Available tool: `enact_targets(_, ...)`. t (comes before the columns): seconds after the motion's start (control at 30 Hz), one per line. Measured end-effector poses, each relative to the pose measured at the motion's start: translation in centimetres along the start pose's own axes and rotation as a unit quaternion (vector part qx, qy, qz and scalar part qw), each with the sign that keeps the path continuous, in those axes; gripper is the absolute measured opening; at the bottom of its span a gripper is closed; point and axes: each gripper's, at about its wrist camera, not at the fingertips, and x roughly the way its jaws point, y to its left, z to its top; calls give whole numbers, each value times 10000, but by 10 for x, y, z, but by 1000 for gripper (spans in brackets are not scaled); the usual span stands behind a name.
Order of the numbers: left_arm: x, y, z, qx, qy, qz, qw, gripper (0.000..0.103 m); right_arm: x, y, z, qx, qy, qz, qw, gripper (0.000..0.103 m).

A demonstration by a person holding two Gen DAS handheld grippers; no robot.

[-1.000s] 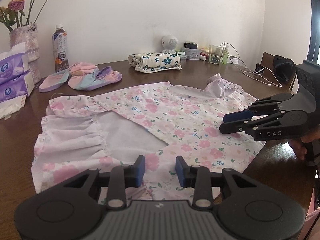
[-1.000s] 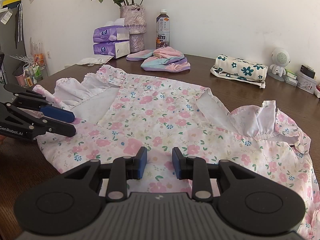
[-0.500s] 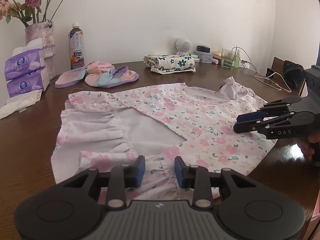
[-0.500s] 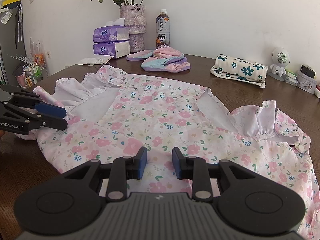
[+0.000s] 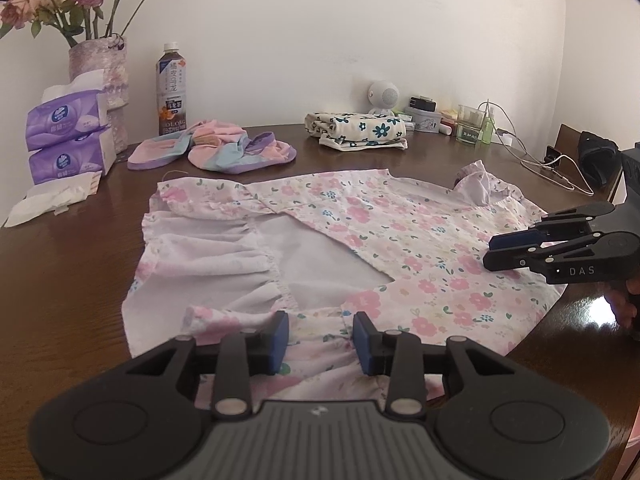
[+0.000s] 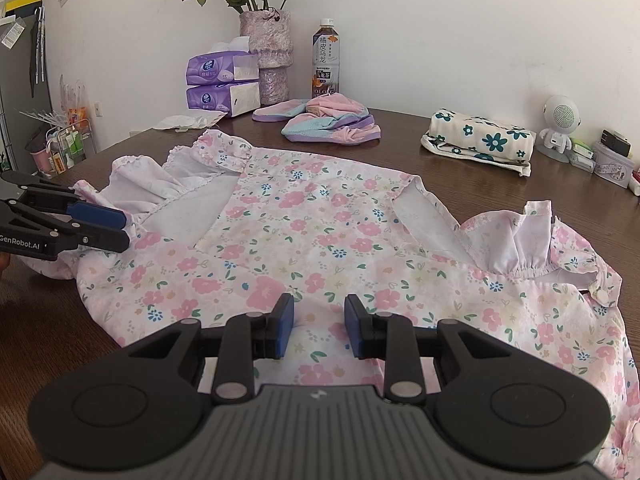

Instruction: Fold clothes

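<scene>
Floral dress lies spread flat on the dark wooden table, mid-fold: one side panel turned in, pale lining showing at the gathered ruffle, far sleeve bunched and standing up. Left gripper sits low over the near ruffled hem, jaws opening, cloth beneath but not pinched. Right gripper hovers over the near edge, jaws parted, nothing clamped. Judged early: side folds incomplete, sleeve untucked, lengthwise folds all to come. Behind: folded flowered cloth, a pastel garment in a heap, tissue packs, bottle, vase.
</scene>
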Motion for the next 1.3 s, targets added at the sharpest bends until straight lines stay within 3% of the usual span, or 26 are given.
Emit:
enact_targets(0.5,-12,4,2,-68,-46,374,9993,33,0,0,0,5,0,2,10000,28)
enact_targets(0.77,-24,-35,11,481,-337,-133,9982,37,0,0,0,17,-1,6,10000,28)
enact_targets(0.93,-13,-51,5,531,-133,-391,9977,37,0,-1,0,40,-1,14,10000,29)
enact_targets(1.3,0,-47,-5,411,142,-304,9986,38,0,-1,0,31,-2,8,10000,29)
